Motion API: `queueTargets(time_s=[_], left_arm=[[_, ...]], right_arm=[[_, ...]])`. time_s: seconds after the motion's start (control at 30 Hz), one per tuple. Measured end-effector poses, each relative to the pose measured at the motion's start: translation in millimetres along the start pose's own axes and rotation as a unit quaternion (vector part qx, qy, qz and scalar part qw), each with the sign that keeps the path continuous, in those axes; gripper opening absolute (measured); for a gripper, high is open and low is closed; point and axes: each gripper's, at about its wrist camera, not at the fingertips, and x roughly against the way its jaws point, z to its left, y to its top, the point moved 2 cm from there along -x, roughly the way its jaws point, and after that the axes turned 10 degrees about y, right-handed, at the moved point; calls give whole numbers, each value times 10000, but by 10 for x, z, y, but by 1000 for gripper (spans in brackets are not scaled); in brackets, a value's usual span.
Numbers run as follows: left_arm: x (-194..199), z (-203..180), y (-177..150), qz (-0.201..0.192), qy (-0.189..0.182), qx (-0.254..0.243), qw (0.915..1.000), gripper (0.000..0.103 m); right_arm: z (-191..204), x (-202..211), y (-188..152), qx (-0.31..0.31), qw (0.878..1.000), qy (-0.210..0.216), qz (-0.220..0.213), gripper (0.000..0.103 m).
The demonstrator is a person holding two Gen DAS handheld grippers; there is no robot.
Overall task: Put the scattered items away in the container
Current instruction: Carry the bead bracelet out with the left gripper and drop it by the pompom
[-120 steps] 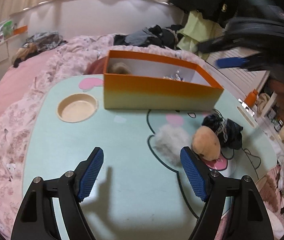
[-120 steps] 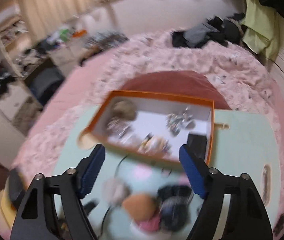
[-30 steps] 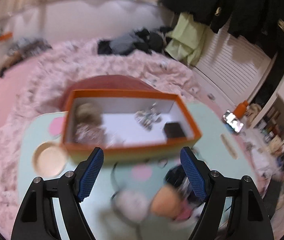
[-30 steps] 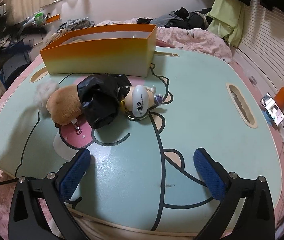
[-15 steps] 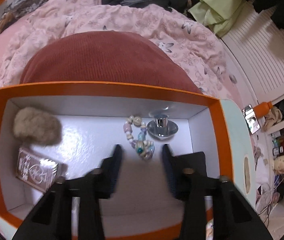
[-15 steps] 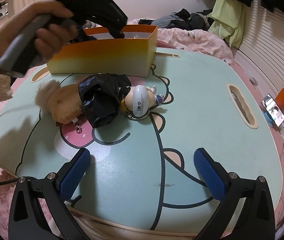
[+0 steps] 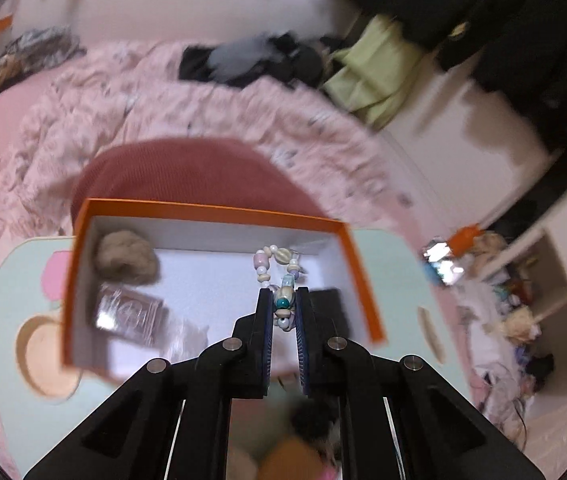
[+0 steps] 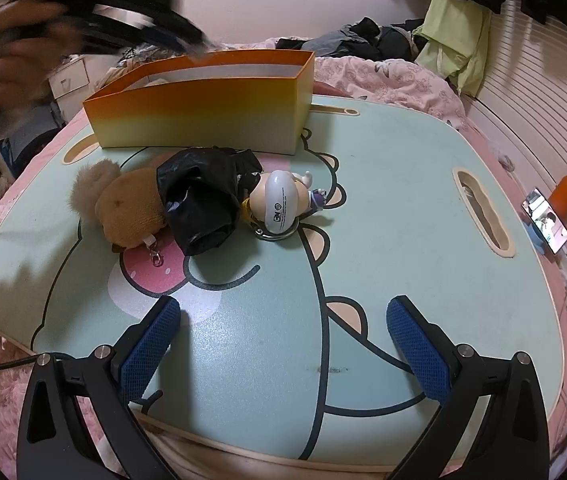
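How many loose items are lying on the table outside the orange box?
3, clustered before the box: brown plush keychain leftmost, crumpled black plastic bag against it, white round figurine keychain rightmost. More may be hidden.

**Soft Room Light, One Blurry View, One Sharp View**

Both pictures are round fisheye views with black corners, and straight lines bend near the rims.

The left wrist view is smeared by motion. The bed (image 7: pixel 155 92) at 11 o'clock and the shelves (image 7: pixel 523 300) at 3 o'clock look streaky. The orange box (image 7: pixel 363 280) has fuzzy sides. Only the beads (image 7: pixel 283 300) between the jaws look sharp.

The right wrist view is bright and clear. The counter (image 8: pixel 403 200) shines a little near the bottom. Soft shadows sit beside the black bag (image 8: pixel 203 208). The left hand (image 8: pixel 11 56) at 10 o'clock is blurred.
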Motion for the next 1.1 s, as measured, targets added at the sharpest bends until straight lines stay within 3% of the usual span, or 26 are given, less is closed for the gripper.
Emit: queueTargets(time_s=[0.2,0.33,0.47,0.57,0.67,0.73,0.83,0.97,1.1], left_arm=[[328,38,-572,118,-558,-307,9979,10],[115,7,-834,309,-383,-548,9973,10],[-138,36,-937,512,-222,-439,9975,10],[-107,85,-986,434,-177,-434,9980,23],[68,133,-995,175,-164,-437,9988,42],[203,176,-1015,-15,27,-515,9987,58],[349,219,-1123,-230,367,-754,9962,69],[323,287,-1464,-140,919,-1057,9900,71],[195,394,-1712,-59,1267,-867,9881,71]], right_arm=[[-4,0,1,2,10000,-1,1,103],[-8,1,1,5,10000,3,1,103],[-8,1,3,7,10000,4,0,103],[-7,1,3,7,10000,3,2,103],[-7,0,4,7,10000,2,3,103],[-8,0,4,5,10000,2,4,103],[-9,-1,4,7,10000,3,5,103],[-10,-2,5,8,10000,1,6,103],[-13,-3,5,9,10000,3,7,103]])
